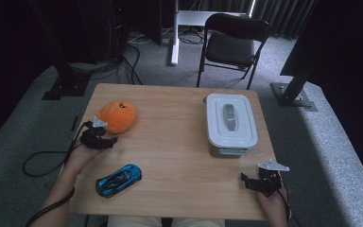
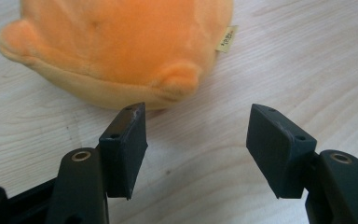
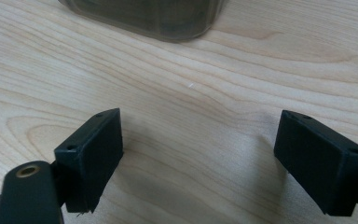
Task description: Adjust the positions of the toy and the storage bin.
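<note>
Your left gripper has its jaws spread with nothing between them, a bare strip of counter showing in the gap, and the orange plush toy sits just beyond the tips, near the counter's far left edge. The right gripper rests near the front right corner with its jaws spread wide over bare wood, just short of the lidded box.

To take the plush well, I'd judge you need to carry the left jaws forward until they straddle the body, not the small rounded nub facing you; that nub would likely slip out. Pinch low and across the bulk, since the stuffing will give before it holds.

The counter is pale wood with flowing grain, smooth and flat. The box is a rounded-corner rectangle of hard grey plastic, its light lid fitted with a recessed handle. The plush is a soft dome of short fuzzy pile with a stitched seam around its base. The blue toy car at the front looks glossy and rigid. A small cloth tag hangs from the plush.
</note>
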`<state>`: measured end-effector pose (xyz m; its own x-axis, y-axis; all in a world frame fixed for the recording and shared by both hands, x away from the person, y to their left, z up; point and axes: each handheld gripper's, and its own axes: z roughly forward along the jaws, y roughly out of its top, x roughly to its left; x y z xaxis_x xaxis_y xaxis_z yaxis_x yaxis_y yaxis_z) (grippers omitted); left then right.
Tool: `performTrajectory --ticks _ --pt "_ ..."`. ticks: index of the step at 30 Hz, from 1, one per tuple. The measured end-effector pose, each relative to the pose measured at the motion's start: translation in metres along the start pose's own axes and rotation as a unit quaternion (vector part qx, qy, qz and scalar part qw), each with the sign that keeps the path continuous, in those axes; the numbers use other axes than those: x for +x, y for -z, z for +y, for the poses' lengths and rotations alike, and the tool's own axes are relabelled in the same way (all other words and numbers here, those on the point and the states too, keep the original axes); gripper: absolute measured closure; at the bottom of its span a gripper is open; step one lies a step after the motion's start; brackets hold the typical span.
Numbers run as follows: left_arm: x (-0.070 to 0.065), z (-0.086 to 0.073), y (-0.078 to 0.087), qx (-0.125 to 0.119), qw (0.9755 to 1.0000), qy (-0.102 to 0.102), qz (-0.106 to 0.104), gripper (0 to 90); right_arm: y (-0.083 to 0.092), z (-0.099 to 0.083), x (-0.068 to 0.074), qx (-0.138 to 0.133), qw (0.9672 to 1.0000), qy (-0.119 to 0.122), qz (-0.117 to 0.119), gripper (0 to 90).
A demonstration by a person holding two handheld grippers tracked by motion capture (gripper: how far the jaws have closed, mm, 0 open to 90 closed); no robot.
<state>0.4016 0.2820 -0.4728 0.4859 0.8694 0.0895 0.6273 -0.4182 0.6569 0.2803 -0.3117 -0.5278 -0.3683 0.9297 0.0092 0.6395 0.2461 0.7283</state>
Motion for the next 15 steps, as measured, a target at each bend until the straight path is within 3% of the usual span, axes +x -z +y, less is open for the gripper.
performTrajectory --ticks 4,6,8,10,12,13,15 --pt "-0.002 0.004 -0.006 -0.003 0.9999 0.004 0.011 38.8 0.000 0.000 0.000 0.000 1.0000 0.000 0.000 14.9" --pt "-0.005 0.006 -0.012 0.000 0.9992 -0.005 0.039 38.8 0.000 0.000 0.000 0.000 1.0000 0.000 0.000 14.9" --pt "-0.006 0.008 -0.015 0.002 0.9989 -0.007 0.045 39.0 0.000 0.000 0.000 0.000 1.0000 0.000 0.000 15.0" --pt "-0.007 0.010 -0.016 0.001 0.9980 -0.003 0.063 49.7 0.000 0.000 0.000 0.000 1.0000 0.000 0.000 14.9" --pt "-0.006 0.011 -0.016 0.002 0.9980 0.002 0.064 53.2 0.000 0.000 0.000 0.000 1.0000 0.000 0.000 15.0" --pt "-0.005 0.012 -0.016 0.009 0.9971 -0.002 0.075 64.2 0.000 0.000 0.000 0.000 1.0000 0.000 0.000 15.0" --pt "-0.005 0.013 -0.016 0.014 0.9970 0.000 0.076 69.4 0.000 0.000 0.000 0.000 1.0000 0.000 0.000 15.0"
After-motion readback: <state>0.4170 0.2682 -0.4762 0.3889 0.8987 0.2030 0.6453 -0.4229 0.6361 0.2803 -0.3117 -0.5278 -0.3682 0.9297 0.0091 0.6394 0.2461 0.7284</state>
